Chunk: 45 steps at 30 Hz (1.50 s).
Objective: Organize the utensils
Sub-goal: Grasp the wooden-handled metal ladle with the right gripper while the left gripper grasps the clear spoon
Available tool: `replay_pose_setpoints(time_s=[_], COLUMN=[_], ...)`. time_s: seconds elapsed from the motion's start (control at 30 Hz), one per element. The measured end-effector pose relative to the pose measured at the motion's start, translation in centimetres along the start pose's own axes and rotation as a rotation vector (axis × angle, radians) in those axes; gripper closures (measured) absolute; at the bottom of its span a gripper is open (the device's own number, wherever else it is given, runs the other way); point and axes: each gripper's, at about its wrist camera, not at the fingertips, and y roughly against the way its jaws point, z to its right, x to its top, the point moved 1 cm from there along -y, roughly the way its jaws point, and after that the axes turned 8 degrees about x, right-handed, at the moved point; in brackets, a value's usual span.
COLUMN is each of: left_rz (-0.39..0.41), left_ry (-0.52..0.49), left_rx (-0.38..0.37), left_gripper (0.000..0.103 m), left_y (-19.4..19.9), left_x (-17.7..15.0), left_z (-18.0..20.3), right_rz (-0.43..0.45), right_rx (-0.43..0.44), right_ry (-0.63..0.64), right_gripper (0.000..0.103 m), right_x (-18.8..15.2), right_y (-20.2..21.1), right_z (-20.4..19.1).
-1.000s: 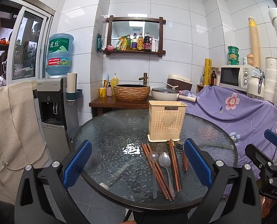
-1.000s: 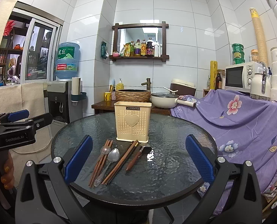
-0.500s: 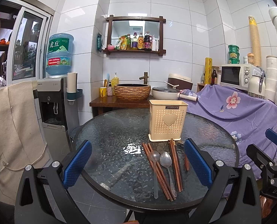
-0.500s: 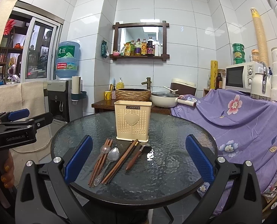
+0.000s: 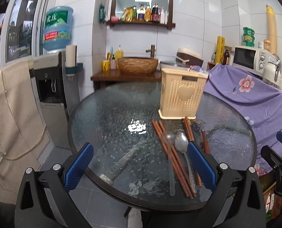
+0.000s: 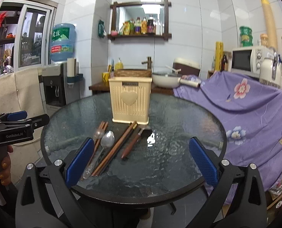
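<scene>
A cream utensil holder point(image 5: 182, 98) point(image 6: 131, 100) with a heart on its front stands upright on the round glass table point(image 5: 110, 117) point(image 6: 179, 117). In front of it lie brown chopsticks point(image 5: 171, 152) point(image 6: 118, 148), a metal spoon point(image 5: 181, 142) point(image 6: 107, 139), a clear spoon point(image 5: 168, 138) point(image 6: 97, 133) and a wooden-handled tool point(image 5: 204, 138) point(image 6: 131, 145). My left gripper point(image 5: 139, 166) hovers open over the table's near edge, its right pad beside the spoons. My right gripper point(image 6: 141, 160) is open too, nothing between its fingers, just short of the utensils.
A purple floral cloth point(image 6: 245, 102) covers furniture at the right, with a microwave point(image 6: 245, 58) behind it. A water dispenser point(image 5: 49, 79) stands at the left, a counter with a woven basin point(image 5: 138, 64) behind the table. A hand point(image 6: 2, 163) holds the left gripper.
Both grippers have moved forward and lower toward the table; the utensils and holder look closer. Nothing has been grasped.
</scene>
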Motion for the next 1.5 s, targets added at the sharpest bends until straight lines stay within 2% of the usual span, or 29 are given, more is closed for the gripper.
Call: replay_pose_setpoints(time_s=[0.23, 0.43, 0.63, 0.9, 1.0, 1.13, 1.27, 1.5], left_rz=[-0.116, -0.181, -0.246, -0.288, -0.308, -0.320, -0.323, -0.331], left_ry=[-0.053, -0.107, -0.146, -0.211, -0.224, -0.226, -0.242, -0.252], left_rx=[-0.024, -0.071, -0.106, -0.132, -0.138, -0.144, -0.139, -0.140], left_gripper=[0.006, 0.011, 0.017, 0.022, 0.027, 0.028, 0.028, 0.028], left_y=[-4.9, -8.1, -10.9, -12.4, -12.8, -13.0, -13.3, -13.8], left_x=[-0.3, 0.0, 0.2, 0.2, -0.1, -0.1, 0.0, 0.0], left_z=[0.4, 2.0, 3.2, 4.8, 5.0, 5.0, 5.2, 5.5], right_rz=[-0.151, -0.235, -0.333, -0.464, -0.494, -0.525, -0.564, -0.569], right_rx=[-0.008, 0.034, 0.060, 0.057, 0.059, 0.044, 0.033, 0.004], right_ry=[0.034, -0.046, -0.124, -0.226, -0.236, -0.218, -0.232, -0.239], right_gripper=[0.005, 0.006, 0.017, 0.033, 0.035, 0.036, 0.042, 0.047], right_x=[-0.3, 0.7, 2.2, 2.7, 3.1, 3.8, 3.4, 3.2], right_y=[-5.3, -10.0, -15.7, -22.0, -23.4, -24.8, -26.0, -27.3], right_z=[1.0, 2.7, 4.4, 5.7, 5.6, 4.9, 5.0, 5.6])
